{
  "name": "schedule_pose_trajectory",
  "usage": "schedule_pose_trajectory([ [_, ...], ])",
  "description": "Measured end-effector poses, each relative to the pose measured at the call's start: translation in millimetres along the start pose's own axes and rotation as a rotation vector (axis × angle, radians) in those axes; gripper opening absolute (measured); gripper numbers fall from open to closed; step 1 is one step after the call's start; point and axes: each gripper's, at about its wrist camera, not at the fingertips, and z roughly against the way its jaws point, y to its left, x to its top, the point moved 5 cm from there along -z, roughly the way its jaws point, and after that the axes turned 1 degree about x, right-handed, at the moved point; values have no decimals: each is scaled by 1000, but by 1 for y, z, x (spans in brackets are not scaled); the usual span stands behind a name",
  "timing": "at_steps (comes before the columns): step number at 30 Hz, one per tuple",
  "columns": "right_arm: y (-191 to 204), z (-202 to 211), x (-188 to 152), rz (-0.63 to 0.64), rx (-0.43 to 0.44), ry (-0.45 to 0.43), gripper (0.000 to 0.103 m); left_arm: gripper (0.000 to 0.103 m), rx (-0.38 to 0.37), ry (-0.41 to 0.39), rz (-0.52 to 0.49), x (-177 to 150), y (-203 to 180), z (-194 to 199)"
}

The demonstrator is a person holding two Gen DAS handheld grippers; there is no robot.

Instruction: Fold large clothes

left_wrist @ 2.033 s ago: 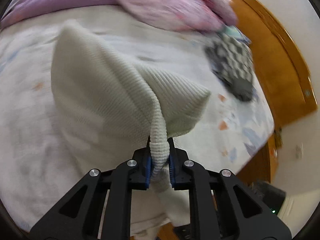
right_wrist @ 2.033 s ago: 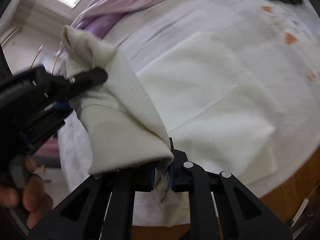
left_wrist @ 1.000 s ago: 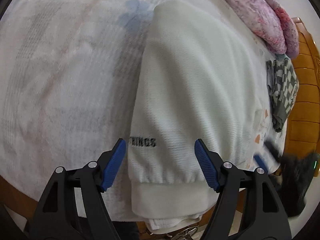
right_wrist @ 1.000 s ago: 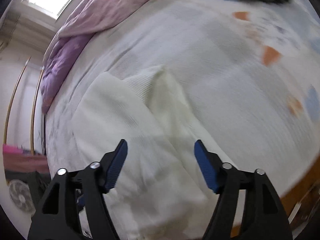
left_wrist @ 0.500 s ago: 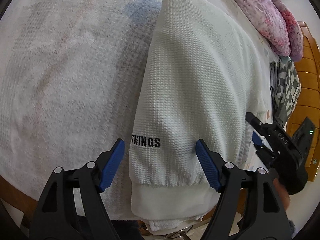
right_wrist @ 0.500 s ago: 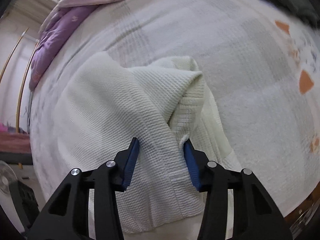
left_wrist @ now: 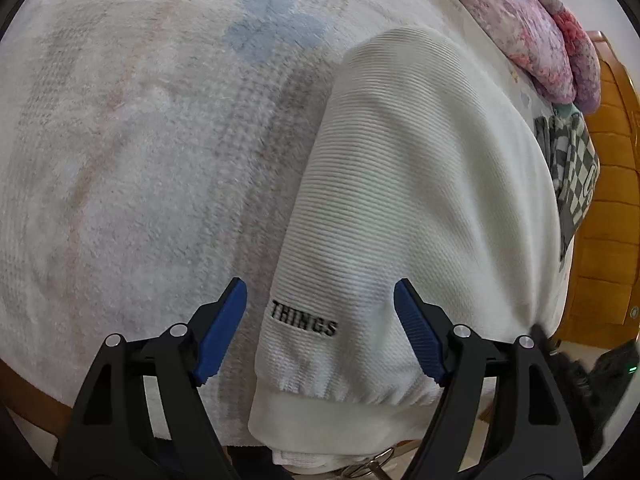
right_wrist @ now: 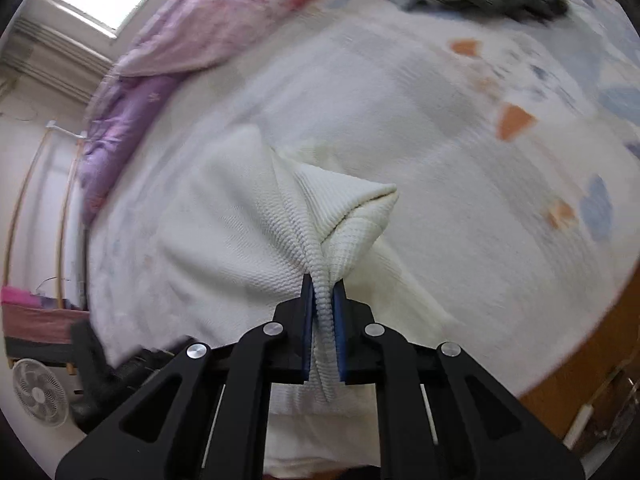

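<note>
Only the left view shows the sweater's [left_wrist: 420, 184] hem and the word "THINGS" [left_wrist: 304, 323]. There the left gripper [left_wrist: 320, 320] tilts steeply down over the hem, jaws spread, touching nothing. The right gripper [right_wrist: 322, 300] has just closed, pinching a ridge of sweater [right_wrist: 248, 232]. The sweater lies on the bed [left_wrist: 132, 152], running lengthwise from the hem toward the pink quilt [left_wrist: 532, 28].

The sweater [left_wrist: 420, 184] lies on the bed [left_wrist: 140, 160] at its near edge, hem hanging just over that edge. Beyond it, toward the far edge, a quilt [right_wrist: 192, 36] is heaped, with a checked garment [left_wrist: 572, 168] beside the headboard [left_wrist: 612, 208]. Off the bed's left edge, a fan [right_wrist: 38, 392] stands on the floor.
</note>
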Motion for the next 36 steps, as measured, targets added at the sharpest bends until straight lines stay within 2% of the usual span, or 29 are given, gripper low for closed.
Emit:
schedule_pose_trajectory([
  [4,-39,-37,-5,-28,-75,64,10,79,14,22,-12,-4,-3,-10],
  [6,-47,-57,-5,-19,-109,114,18,81,39,33,-40,-8,-4,-16],
  [7,-47,-62,-2,-28,-112,123,25,83,50,41,-49,-9,-5,-19],
  [9,-43,-64,6,-33,-120,148,27,83,67,75,-71,-12,-6,-30],
  [11,-35,-52,16,-28,-127,128,30,83,73,84,-80,-15,-7,-35],
  [13,-28,-35,24,-10,-183,94,31,83,72,86,-94,-18,-12,-38],
  [14,-18,-26,31,16,-175,65,31,83,70,87,-98,-20,-14,-39],
  [16,10,-25,42,78,-85,46,27,83,62,91,-94,-25,-18,-42],
  [18,43,-35,55,170,-7,39,15,83,57,89,-92,-28,-20,-44],
  [21,92,-68,74,299,52,52,9,83,54,93,-100,-36,-21,-45],
  [23,105,-98,84,342,50,90,8,83,58,89,-115,-43,-20,-45],
  [24,102,-114,89,338,39,108,0,83,55,86,-113,-44,-20,-46],
  [25,94,-132,97,326,17,136,0,83,48,86,-108,-45,-18,-45],
  [28,68,-153,112,293,-9,161,0,84,-3,118,-63,-49,-17,-51],
  [32,68,-155,109,363,-57,157,0,84,-39,122,-26,-51,-19,-55],
  [36,70,-139,103,421,-83,144,1,84,-25,135,-34,-56,-15,-53],
])
